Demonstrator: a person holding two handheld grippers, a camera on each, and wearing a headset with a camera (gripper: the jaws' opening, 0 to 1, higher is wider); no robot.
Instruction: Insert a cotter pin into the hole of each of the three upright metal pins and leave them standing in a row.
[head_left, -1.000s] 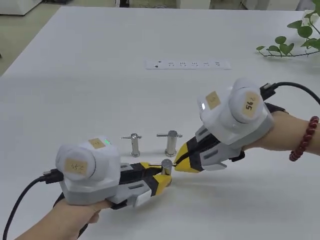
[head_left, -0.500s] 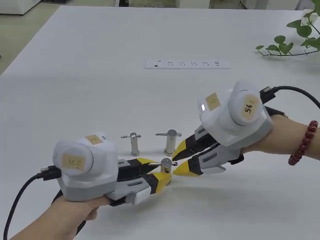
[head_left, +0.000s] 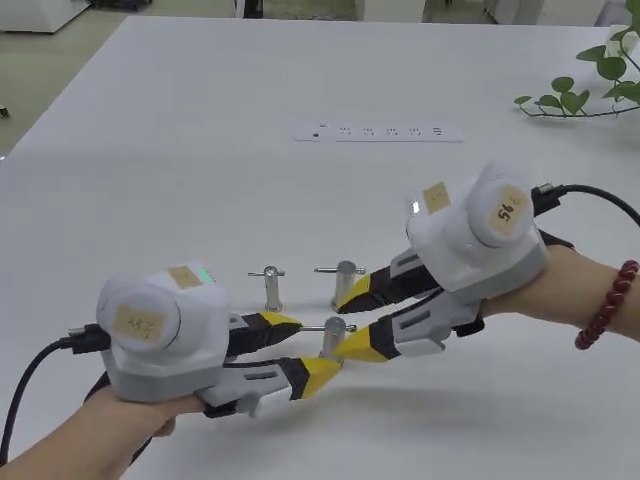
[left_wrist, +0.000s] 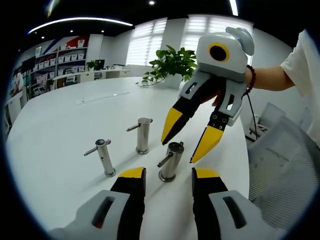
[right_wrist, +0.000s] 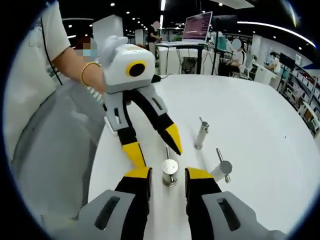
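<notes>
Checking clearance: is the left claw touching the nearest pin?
Apart: the left gripper view shows table between the nearest pin and the open left claw.

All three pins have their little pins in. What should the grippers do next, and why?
Probably shut the left gripper on the near pin and slide it into line with the two back pins. All three hold cotter pins, but this one stands in front of the row, between open jaws.

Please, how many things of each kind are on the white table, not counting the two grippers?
Metal pins: 3
Cotter pins: 3
Power strip: 1
Plant: 1
Total: 8
</notes>
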